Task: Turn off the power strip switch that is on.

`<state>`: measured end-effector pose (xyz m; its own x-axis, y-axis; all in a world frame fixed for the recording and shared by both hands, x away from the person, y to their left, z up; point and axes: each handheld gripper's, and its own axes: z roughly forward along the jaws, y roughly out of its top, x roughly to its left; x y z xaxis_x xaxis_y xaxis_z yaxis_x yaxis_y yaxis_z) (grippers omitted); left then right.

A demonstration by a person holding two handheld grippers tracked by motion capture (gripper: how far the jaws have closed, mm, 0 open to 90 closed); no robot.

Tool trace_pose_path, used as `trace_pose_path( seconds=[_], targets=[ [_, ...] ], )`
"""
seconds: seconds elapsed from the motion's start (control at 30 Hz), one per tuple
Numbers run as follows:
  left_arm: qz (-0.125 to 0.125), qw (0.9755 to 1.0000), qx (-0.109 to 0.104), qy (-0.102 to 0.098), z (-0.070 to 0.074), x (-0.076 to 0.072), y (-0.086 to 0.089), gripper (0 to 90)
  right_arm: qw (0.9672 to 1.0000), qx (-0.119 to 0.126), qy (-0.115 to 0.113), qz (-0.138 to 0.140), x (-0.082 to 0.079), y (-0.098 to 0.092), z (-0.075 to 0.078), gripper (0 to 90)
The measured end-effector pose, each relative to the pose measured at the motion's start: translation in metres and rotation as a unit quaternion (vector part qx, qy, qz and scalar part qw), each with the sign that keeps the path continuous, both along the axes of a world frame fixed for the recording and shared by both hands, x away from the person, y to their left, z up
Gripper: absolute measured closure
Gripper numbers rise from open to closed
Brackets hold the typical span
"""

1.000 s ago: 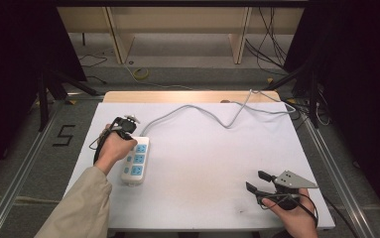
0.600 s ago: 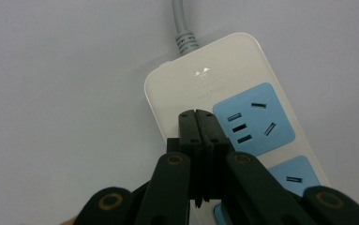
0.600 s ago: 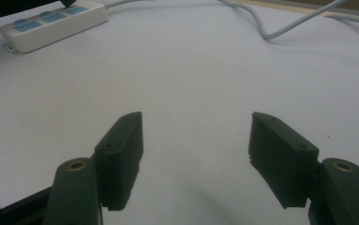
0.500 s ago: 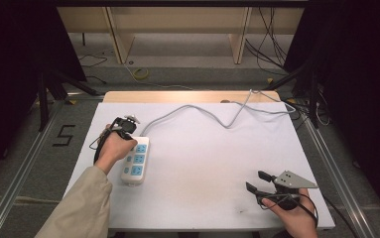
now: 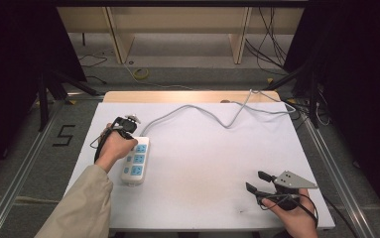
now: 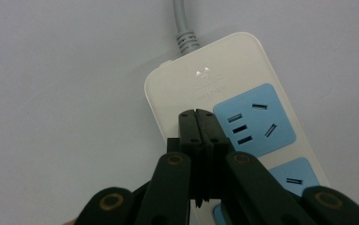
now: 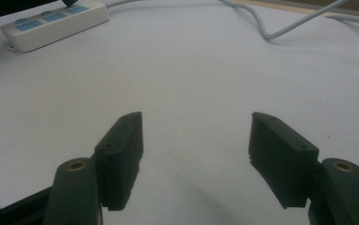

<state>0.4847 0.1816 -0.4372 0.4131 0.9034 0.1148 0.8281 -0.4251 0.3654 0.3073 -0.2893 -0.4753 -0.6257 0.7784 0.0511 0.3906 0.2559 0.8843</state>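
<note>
A white power strip [image 5: 136, 161] with blue sockets lies on the left part of the white table; its grey cable [image 5: 197, 110] runs off to the back right. My left gripper [image 5: 128, 126] hangs over the strip's cable end, pointing down. In the left gripper view its jaws are shut together with nothing between them, the tips [image 6: 197, 118] over the white end of the power strip [image 6: 224, 89], beside the first blue socket [image 6: 254, 119]. My right gripper [image 5: 257, 182] rests near the front right of the table, open and empty [image 7: 196, 140]. The power strip [image 7: 50, 23] lies far off to its left.
The white table [image 5: 212, 163] spreads bare between the two grippers. The grey cable [image 7: 280, 26] loops across the back of the table and off its back right corner. A wooden shelf frame [image 5: 177, 29] and loose cables lie on the floor beyond.
</note>
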Motion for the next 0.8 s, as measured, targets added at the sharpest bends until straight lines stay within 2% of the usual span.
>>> trace_pose_path(
  seconds=[0.43,0.63,0.8],
  targets=[
    [-0.004,0.9999,0.009,0.0,-0.0002,0.0,-0.0023,89.8,1.0,-0.003,0.0,0.003,-0.0002,0.0005,0.0,36.7],
    [-0.002,1.0,0.002,0.0,-0.0004,0.0004,-0.0007,89.8,1.0,-0.004,0.0,0.003,-0.0003,0.0007,-0.0002,36.7],
    [-0.009,0.9999,0.012,-0.002,-0.0009,-0.0001,-0.0029,89.8,1.0,-0.004,0.0,0.003,-0.0004,0.0007,-0.0001,36.7]
  ],
)
